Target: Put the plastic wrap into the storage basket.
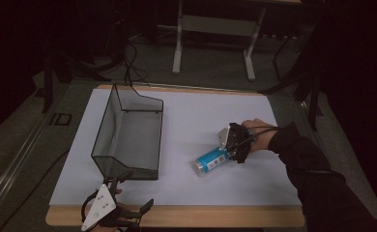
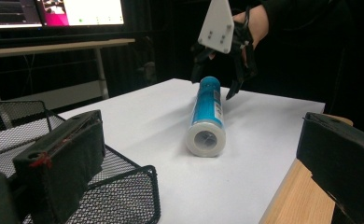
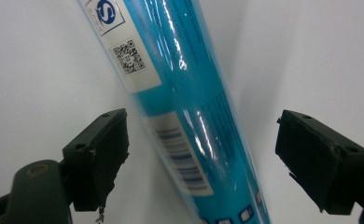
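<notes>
A blue tube [image 1: 210, 161] lies on its side on the white sheet [image 1: 186, 125] that covers the table, right of the middle. Its wide white cap end points toward the person's edge, and its far end runs up under the right gripper [image 1: 236, 145]. In the left gripper view the tube [image 2: 207, 116] shows a round white cap with a hollow centre and a glossy blue body with a pale label.

The right gripper hangs over the tube's far end with its jaws spread wide, one on each side of the tube. In the right gripper view the tube [image 3: 180, 93] passes between the two black jaws with bare white sheet visible on both sides, so neither jaw touches it. The shiny film on the tube carries a square code and a barcode strip. The right hand [image 1: 258, 135] comes out of a dark sleeve [image 1: 312, 179].

The left gripper [image 1: 121, 205] sits at the near wooden edge of the table [image 1: 215, 217], well apart from the tube. Its jaws are also spread wide and hold nothing; its padded black fingers [image 2: 66, 158] frame the tube from a distance.

A black wire-mesh basket [image 1: 128, 135], long and open-topped, stands left of the tube, with the left gripper just in front of its near end.
</notes>
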